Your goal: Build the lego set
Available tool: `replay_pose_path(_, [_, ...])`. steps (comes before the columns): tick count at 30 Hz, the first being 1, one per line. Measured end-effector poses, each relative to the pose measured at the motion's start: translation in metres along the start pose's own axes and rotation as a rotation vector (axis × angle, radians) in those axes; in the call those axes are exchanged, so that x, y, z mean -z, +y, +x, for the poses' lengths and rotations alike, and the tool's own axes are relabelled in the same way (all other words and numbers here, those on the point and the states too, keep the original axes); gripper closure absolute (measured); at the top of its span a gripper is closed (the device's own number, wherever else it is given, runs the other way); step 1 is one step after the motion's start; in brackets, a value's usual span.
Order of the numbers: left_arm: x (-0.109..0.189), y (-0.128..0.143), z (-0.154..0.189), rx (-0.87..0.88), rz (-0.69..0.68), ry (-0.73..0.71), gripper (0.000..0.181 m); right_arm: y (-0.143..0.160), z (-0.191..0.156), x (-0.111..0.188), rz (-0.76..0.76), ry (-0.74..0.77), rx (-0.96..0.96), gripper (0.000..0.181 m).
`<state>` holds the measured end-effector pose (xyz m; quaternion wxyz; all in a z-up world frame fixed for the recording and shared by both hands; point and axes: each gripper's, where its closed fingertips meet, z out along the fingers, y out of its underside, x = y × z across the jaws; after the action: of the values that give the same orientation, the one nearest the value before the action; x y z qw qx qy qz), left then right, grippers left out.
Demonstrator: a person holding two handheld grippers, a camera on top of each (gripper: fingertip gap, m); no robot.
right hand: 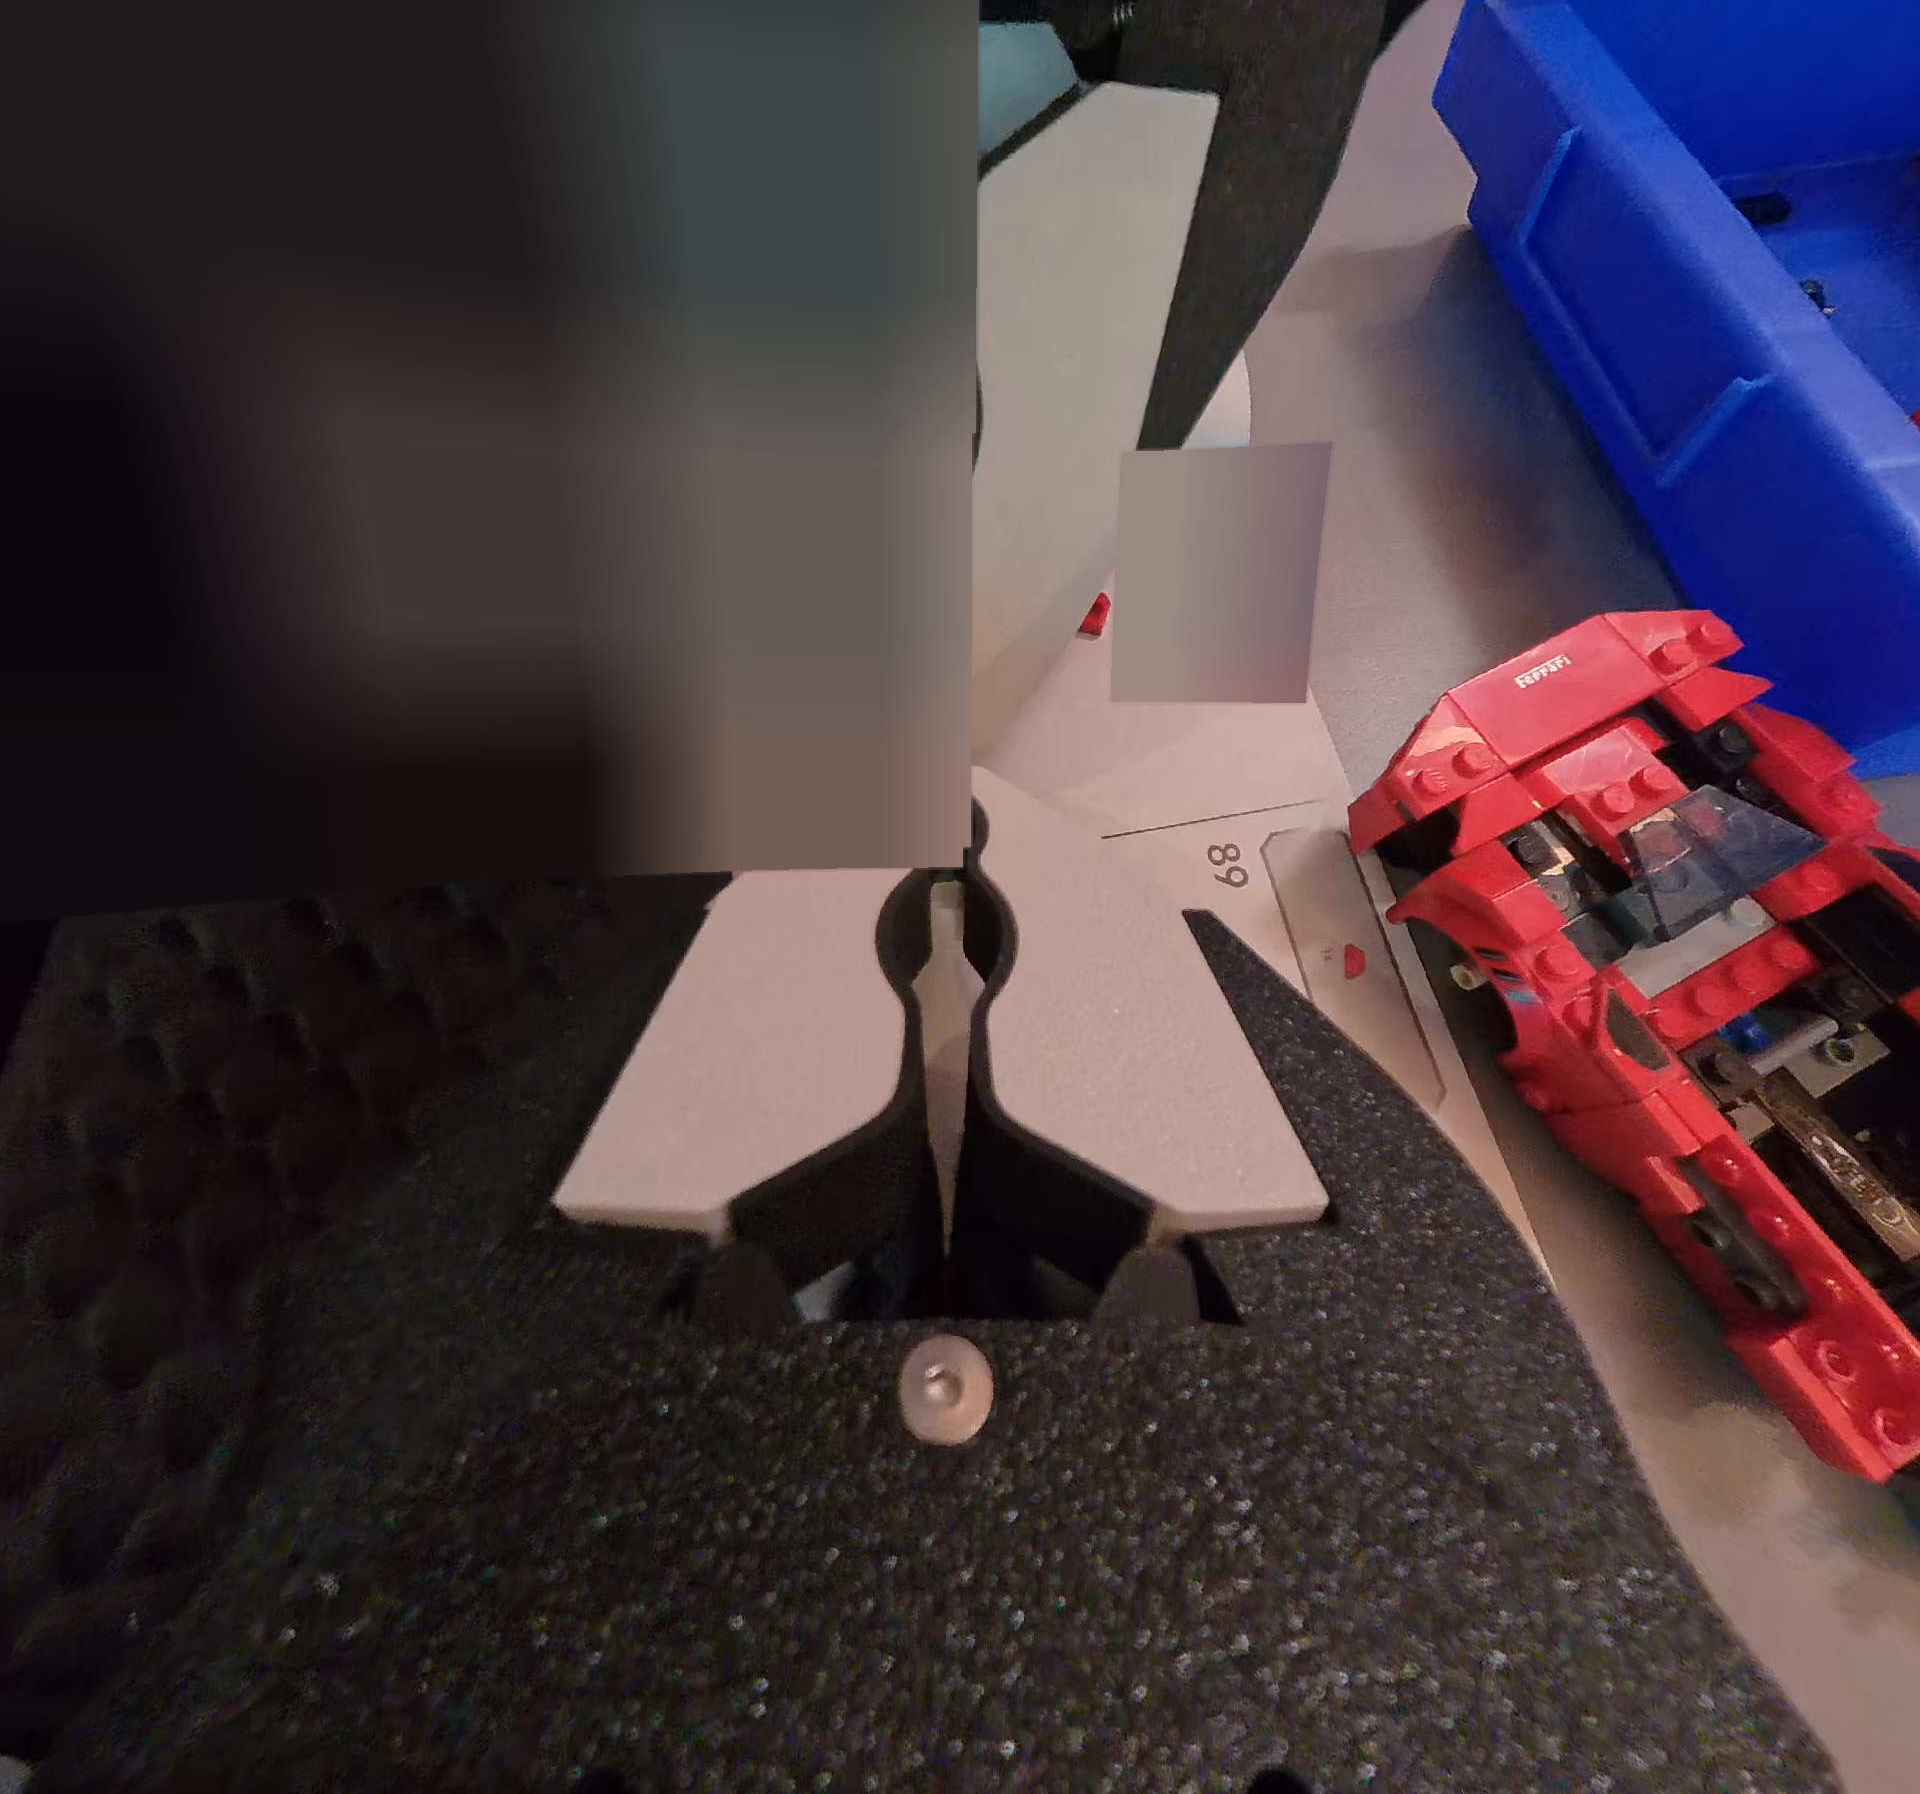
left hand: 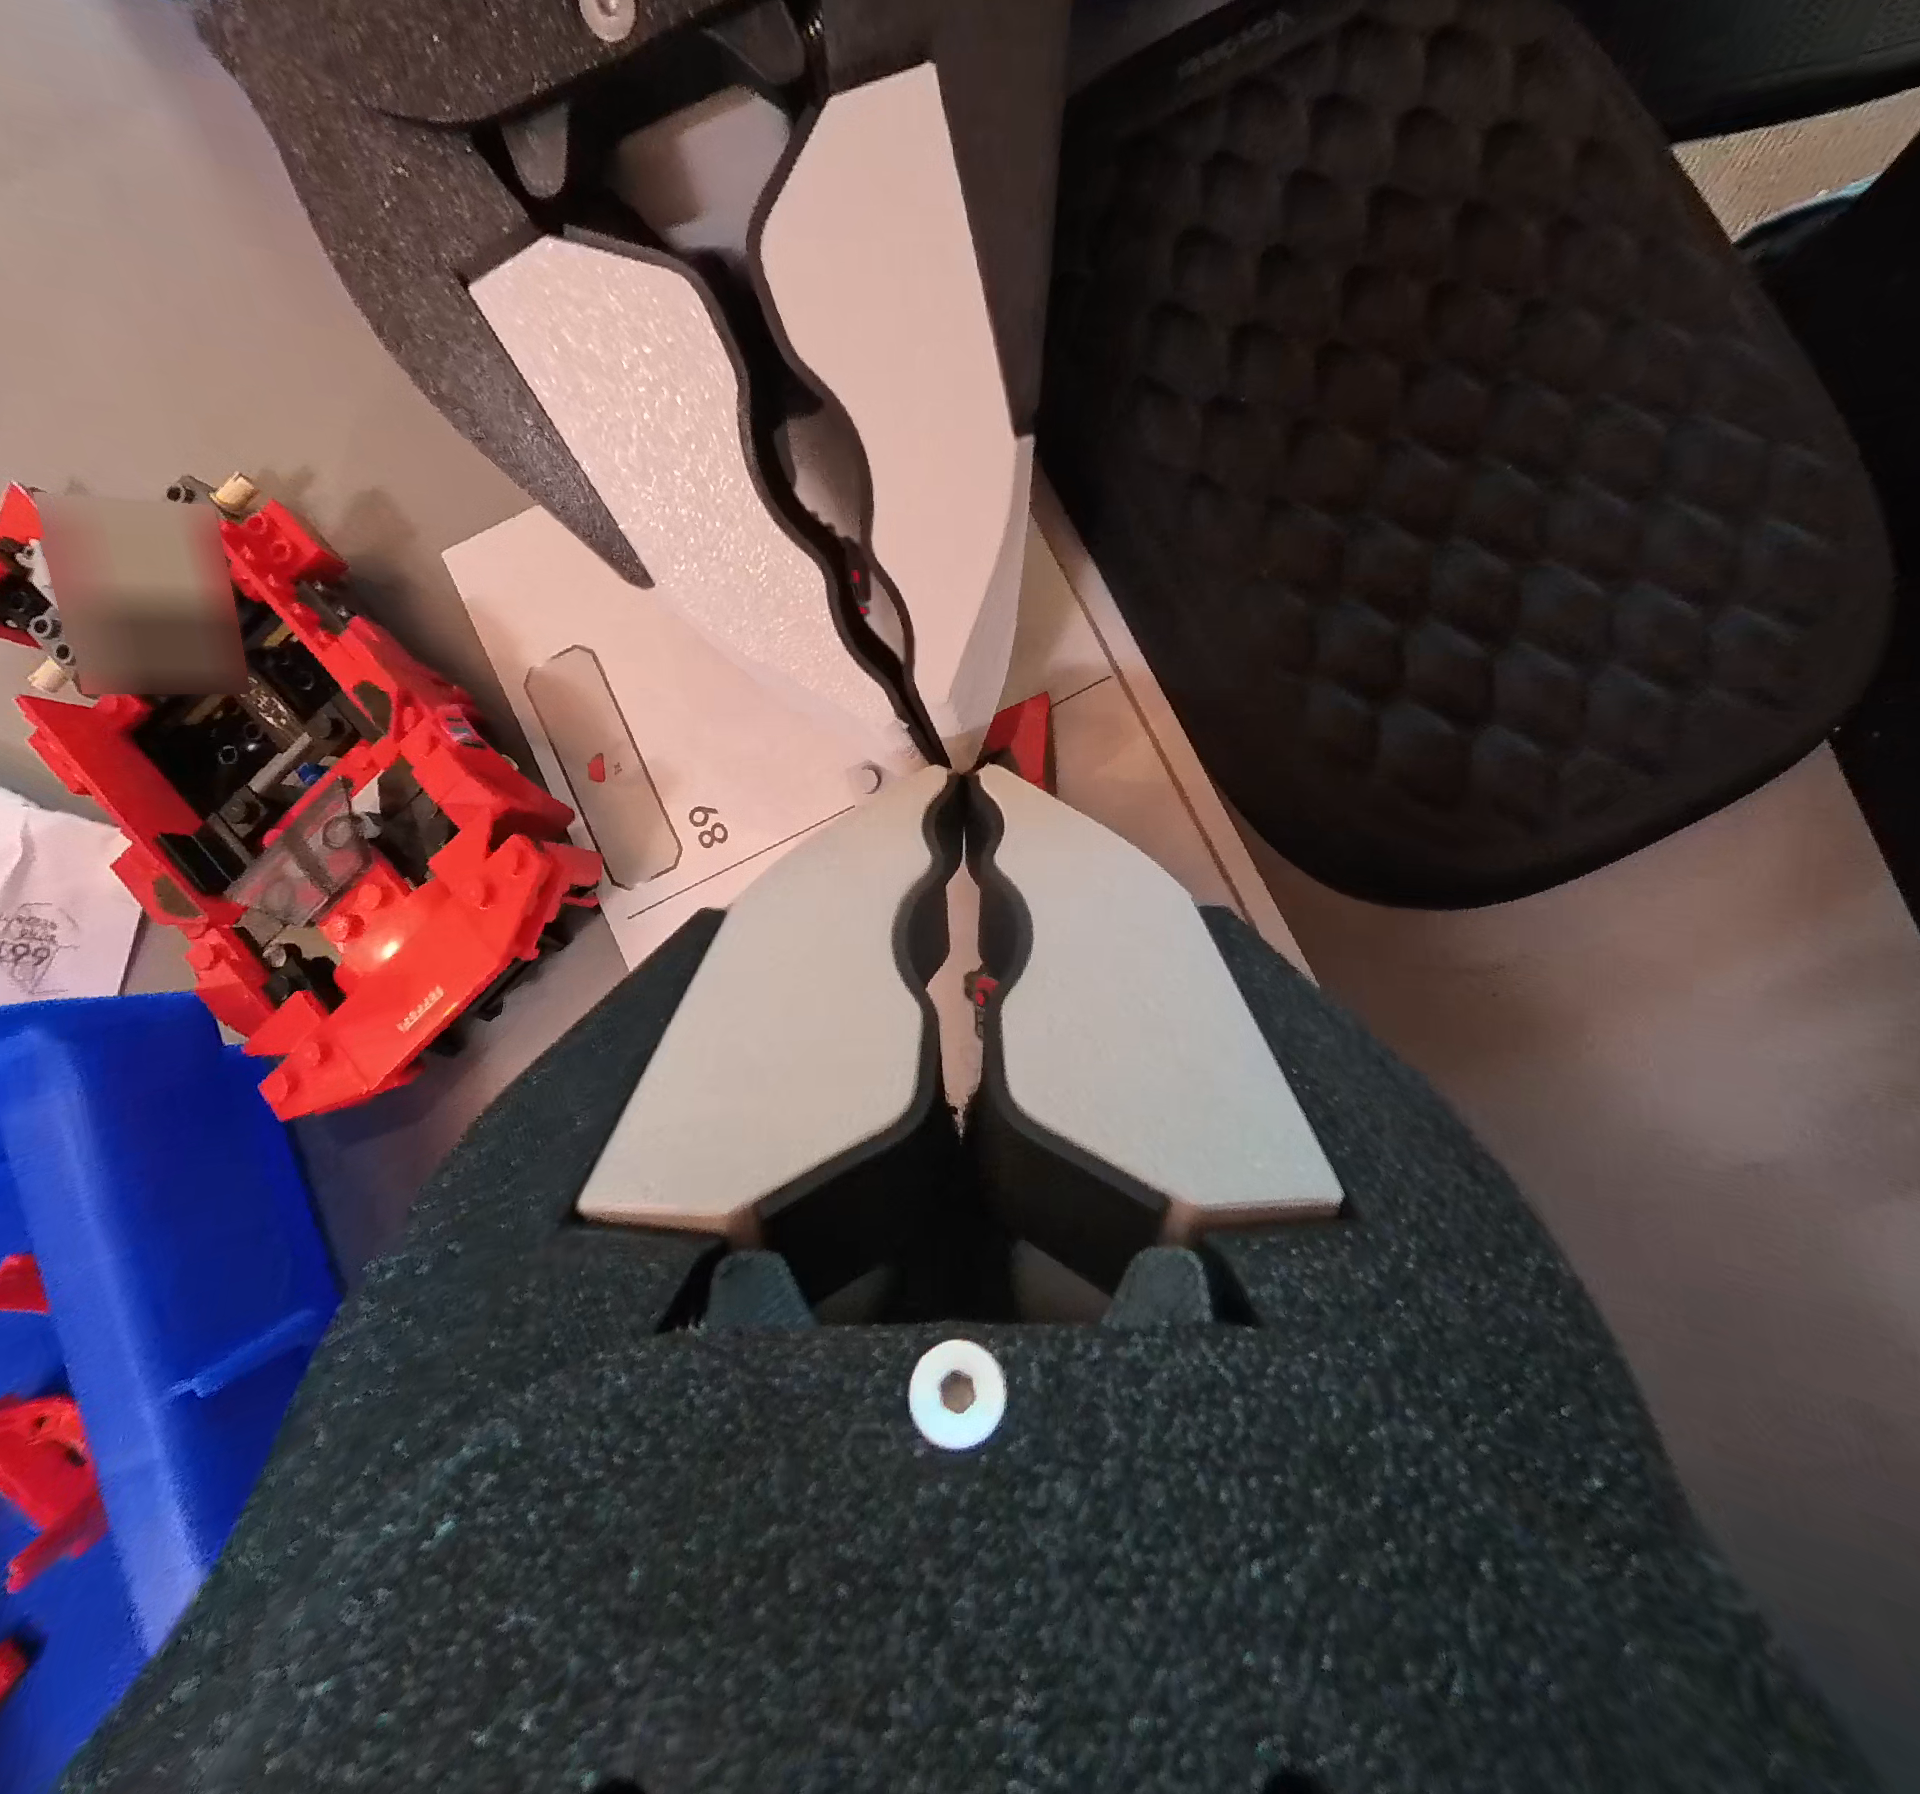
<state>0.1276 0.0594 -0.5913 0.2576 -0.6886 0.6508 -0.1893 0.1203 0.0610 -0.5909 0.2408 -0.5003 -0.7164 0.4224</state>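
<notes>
A partly built red Lego car [left hand: 343,861] [right hand: 1662,1017] lies on the grey table beside a white instruction page [left hand: 582,622] [right hand: 1195,768]. My left gripper [left hand: 961,788] is shut and hovers over the page. My right gripper [left hand: 920,742] comes in from above and is shut too, so the two meet tip to tip. In the right wrist view my right gripper [right hand: 971,861] has its tips at the edge of a blurred patch. A small red piece [left hand: 1023,731] [right hand: 1094,614] shows just beside the tips. I cannot tell whether either gripper pinches it.
A blue parts bin [left hand: 125,1225] [right hand: 1714,290] holding red pieces stands next to the car. A black quilted chair cushion [left hand: 1455,445] [right hand: 208,1069] lies beyond the table edge. A sheet of paper [left hand: 52,913] lies by the bin. My two grippers' fingertips are within a few centimetres of each other.
</notes>
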Motion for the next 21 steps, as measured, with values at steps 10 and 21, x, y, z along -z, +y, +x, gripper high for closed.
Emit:
replay_pose_path(10, [0.0,-0.002,0.0,0.033,0.04,0.028,0.181,-0.001,0.001,0.004,0.024,0.012,-0.009,0.181])
replay_pose_path(21, [0.013,0.004,-0.004,0.049,0.091,-0.013,0.172,-0.008,0.001,0.007,-0.121,0.087,0.056,0.181])
